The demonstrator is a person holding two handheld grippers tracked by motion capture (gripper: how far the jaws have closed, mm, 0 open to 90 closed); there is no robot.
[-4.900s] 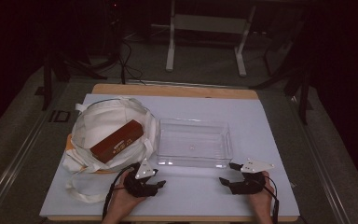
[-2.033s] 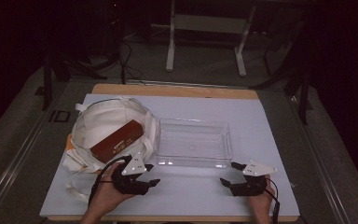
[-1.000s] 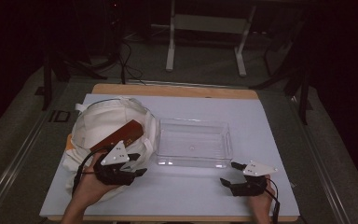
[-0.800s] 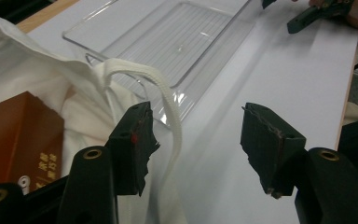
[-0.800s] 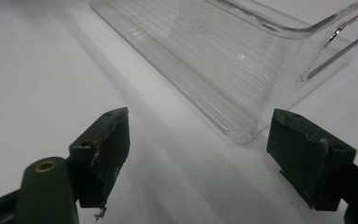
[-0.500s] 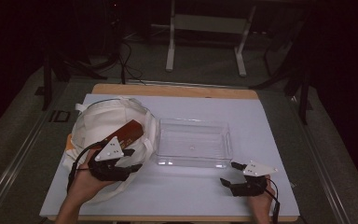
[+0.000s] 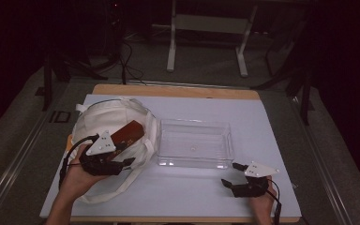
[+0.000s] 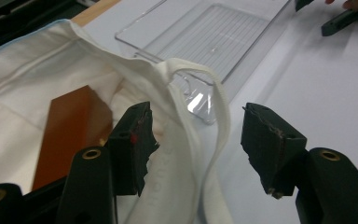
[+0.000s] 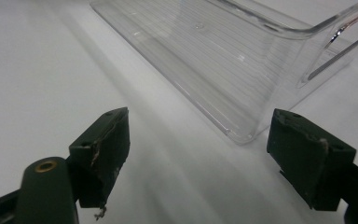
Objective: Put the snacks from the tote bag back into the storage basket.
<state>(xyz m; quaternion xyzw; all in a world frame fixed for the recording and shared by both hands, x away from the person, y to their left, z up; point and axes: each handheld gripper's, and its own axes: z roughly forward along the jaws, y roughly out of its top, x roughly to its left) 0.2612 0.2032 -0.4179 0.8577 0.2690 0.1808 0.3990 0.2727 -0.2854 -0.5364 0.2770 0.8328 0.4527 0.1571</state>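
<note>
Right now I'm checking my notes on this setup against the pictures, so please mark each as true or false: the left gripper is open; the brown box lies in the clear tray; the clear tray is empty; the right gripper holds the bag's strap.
1. The left gripper is open at the white cloth bag. True: its fingers stand apart, with the bag's rim and strap between them.
2. The brown box lies in the clear tray. False: it lies in the bag.
3. The clear tray is empty. True.
4. The right gripper holds the bag's strap. False: it is open, over the table near the tray's corner, holding nothing.
</note>
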